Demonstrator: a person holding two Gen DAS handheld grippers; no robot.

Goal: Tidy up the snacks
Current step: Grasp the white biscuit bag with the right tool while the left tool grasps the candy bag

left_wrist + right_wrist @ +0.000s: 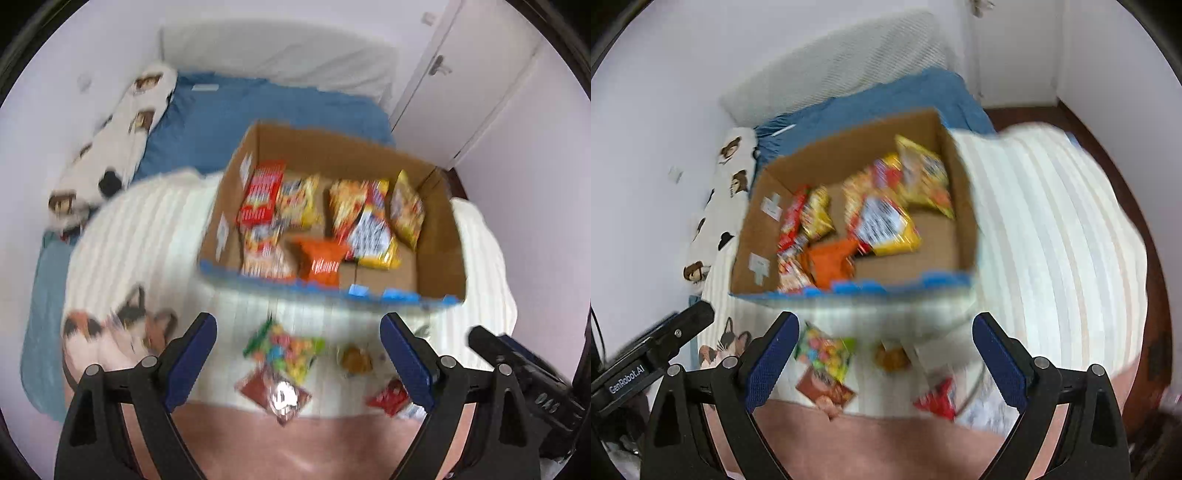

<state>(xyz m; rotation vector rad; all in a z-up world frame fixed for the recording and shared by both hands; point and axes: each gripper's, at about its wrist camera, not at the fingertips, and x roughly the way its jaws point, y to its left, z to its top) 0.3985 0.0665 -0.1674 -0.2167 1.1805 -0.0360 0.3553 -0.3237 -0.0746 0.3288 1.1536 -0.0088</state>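
An open cardboard box (439, 240) (956, 221) sits on a white striped blanket and holds several snack packs: red, yellow and orange (319, 260) (831, 262). In front of the box lie loose snacks: a colourful candy bag (286, 350) (823, 350), a brown pack (275, 395) (825, 393), a small round yellow snack (354, 358) (892, 356) and a red pack (388, 398) (936, 400). My left gripper (299, 328) is open and empty above them. My right gripper (884, 328) is open and empty too. Both views are blurred.
The bed has a blue sheet (221, 118) and a long pillow with cat prints (122, 125). A pink cover (295, 446) lies at the near edge. A white door (461, 74) stands at the back right. The other gripper's body shows at each view's side (524, 369) (653, 354).
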